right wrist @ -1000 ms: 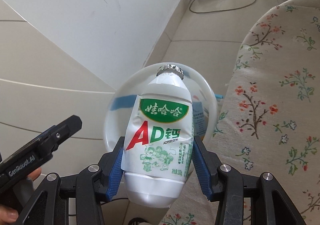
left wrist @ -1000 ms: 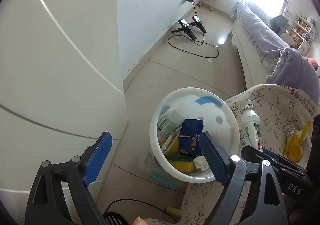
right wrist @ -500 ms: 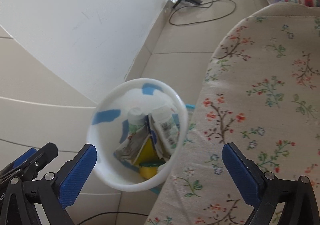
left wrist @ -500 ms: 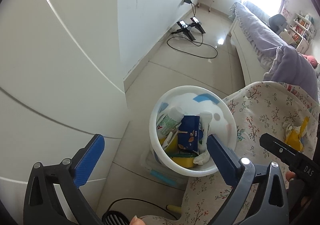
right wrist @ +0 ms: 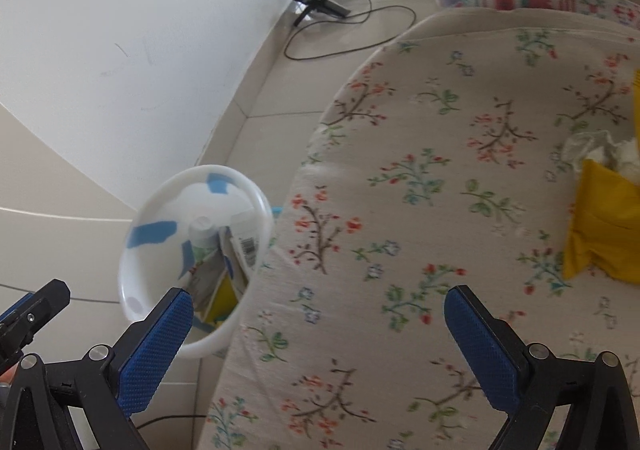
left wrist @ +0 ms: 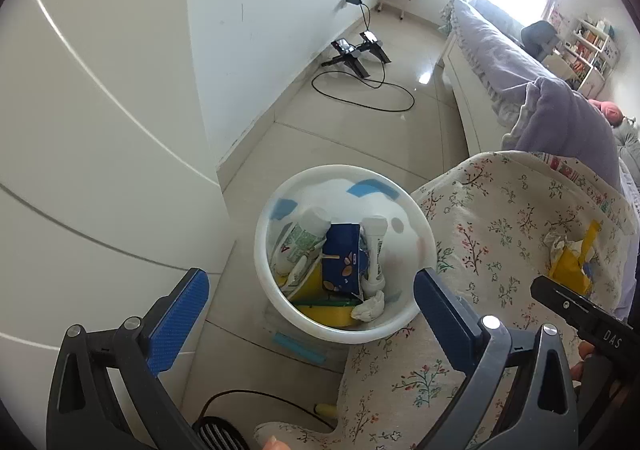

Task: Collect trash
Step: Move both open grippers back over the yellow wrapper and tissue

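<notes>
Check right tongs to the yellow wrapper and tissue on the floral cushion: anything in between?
Nothing visible. The right tongs are open and empty over the floral cushion; only bare fabric lies between them and the yellow wrapper with the tissue at the cushion's far right. The white bin sits off to the left.

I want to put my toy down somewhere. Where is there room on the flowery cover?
The flowery cover is bare across its wide middle, between the white bin off its edge and the yellow wrapper with crumpled tissue. That far corner is crowded. The bin itself is stuffed with bottles and cartons.
</notes>
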### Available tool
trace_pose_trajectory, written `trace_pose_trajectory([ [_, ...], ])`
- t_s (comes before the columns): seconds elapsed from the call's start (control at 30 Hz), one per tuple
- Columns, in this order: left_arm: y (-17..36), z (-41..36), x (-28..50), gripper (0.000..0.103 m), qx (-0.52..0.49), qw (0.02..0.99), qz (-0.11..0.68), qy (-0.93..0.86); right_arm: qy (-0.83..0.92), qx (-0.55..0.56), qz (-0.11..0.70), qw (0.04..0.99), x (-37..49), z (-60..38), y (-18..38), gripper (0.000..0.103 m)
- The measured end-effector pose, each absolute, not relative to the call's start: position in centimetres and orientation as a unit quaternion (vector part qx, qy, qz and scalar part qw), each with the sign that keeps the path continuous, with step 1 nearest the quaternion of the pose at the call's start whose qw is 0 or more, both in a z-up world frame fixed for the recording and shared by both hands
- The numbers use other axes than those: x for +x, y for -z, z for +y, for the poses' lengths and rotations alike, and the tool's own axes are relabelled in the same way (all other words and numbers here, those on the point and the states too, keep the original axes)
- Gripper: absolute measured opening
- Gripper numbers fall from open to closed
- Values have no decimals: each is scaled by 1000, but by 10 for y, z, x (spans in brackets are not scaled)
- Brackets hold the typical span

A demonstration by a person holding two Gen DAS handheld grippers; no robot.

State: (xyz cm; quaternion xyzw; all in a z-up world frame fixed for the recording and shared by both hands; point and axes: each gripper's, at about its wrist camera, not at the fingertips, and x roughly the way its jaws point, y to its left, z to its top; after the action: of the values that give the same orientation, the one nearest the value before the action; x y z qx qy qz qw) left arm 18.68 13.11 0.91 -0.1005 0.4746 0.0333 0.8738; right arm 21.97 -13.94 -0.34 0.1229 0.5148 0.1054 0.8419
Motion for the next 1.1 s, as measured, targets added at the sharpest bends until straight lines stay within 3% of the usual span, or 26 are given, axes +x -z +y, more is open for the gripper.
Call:
trace_pose_trajectory([
  [0.8,-12,27,197,103,-76,872,482,35,-28,138,511,848,191,-277,-7,103],
  [1.1,-11,-8,204,103,-56,880,470,45,-8,159,466,870,189,-338,-14,103],
])
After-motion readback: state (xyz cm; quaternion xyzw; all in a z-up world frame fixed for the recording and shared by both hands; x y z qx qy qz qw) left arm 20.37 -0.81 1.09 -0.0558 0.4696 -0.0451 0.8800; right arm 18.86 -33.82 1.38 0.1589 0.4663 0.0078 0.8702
